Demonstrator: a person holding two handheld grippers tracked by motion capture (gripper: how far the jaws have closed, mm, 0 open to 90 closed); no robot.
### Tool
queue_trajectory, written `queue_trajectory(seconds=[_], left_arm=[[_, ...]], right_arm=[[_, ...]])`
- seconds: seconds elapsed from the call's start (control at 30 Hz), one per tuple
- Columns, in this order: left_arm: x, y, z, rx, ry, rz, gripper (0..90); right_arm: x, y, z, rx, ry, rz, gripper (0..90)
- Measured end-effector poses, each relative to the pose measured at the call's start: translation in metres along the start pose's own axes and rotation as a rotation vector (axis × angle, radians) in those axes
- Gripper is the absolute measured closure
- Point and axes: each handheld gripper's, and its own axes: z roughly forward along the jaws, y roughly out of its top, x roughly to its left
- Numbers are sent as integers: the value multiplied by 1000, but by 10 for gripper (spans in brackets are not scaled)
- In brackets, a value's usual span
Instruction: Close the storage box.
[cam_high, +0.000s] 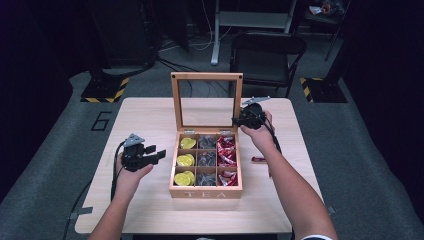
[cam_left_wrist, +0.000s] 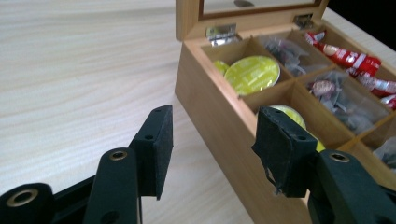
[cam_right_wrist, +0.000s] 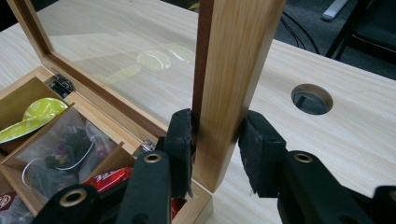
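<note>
From the high view I see the wooden tea box (cam_high: 205, 186) at the centre of the frame on the light table (cam_high: 150, 120), its glass-paned lid (cam_high: 206, 102) standing upright behind the nine compartments: yellow capsules (cam_high: 185, 160) down the left column, dark tea bags (cam_high: 206, 159) in the middle, red sachets (cam_high: 227, 156) on the right. My right gripper (cam_high: 239, 120) sits right of centre at the lid's right-hand post, and a small red packet (cam_high: 258, 159) lies on the table just right of the box. What that view cannot settle, the right gripper view does: both black pads press against the two faces of the lid's side rail (cam_right_wrist: 233, 79), low down near the hinge corner, so the right gripper (cam_right_wrist: 215, 154) is clamped on the lid. That view also shows a round cable hole (cam_right_wrist: 312, 99) in the table at the right of the frame, hidden from above. My left gripper (cam_high: 161, 153) hovers at the left of centre in the high view, just beside the box's left wall. The left gripper view shows the left gripper (cam_left_wrist: 212, 149) released, jaws spread wide with bare tabletop between them, the right pad overlapping the box's side wall (cam_left_wrist: 210, 116) in the picture; whether it touches the wood I cannot tell
</note>
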Motion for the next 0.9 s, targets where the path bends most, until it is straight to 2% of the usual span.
queue_trajectory(seconds=[0.07,0.13,0.17,0.2,0.23,0.33,0.37,0.4,0.43,0.5,0.57,0.77,0.8,0.87,0.9], left_arm=[[0,10,1,-2,-7,1,469],[0,13,2,-2,-4,12,469],[1,21,4,15,-1,22,470],[1,21,4,15,-1,22,472],[2,28,5,5,-3,28,475],[3,36,7,7,-7,25,480],[4,45,9,3,-5,24,481],[4,45,9,3,-5,24,482],[6,54,10,-4,-7,27,484],[6,59,11,-6,-4,28,485],[9,72,15,-7,-4,30,488],[11,87,23,-8,-7,30,492],[10,91,26,-5,-9,11,492],[10,93,28,-1,-8,13,493],[11,96,30,-6,-2,31,493]], right_arm=[[1,-1,-2,-3,1,7,650],[1,-2,-3,-8,0,-7,652],[2,-2,-3,-8,1,-9,653],[2,-2,-3,-8,1,-9,653],[3,-3,-4,-14,4,-8,654],[4,-4,-5,-20,0,-23,654],[4,-5,-5,-26,-2,-26,654],[4,-5,-5,-26,-2,-26,654],[4,-6,-6,-28,-5,-26,654],[5,-6,-6,-30,-8,-33,653],[5,-6,-6,-30,-7,-43,654],[5,-6,-7,-28,-7,-45,654],[5,-7,-7,-31,-8,-45,654],[5,-7,-7,-33,-9,-51,654],[6,-7,-7,-34,-9,-44,654]])
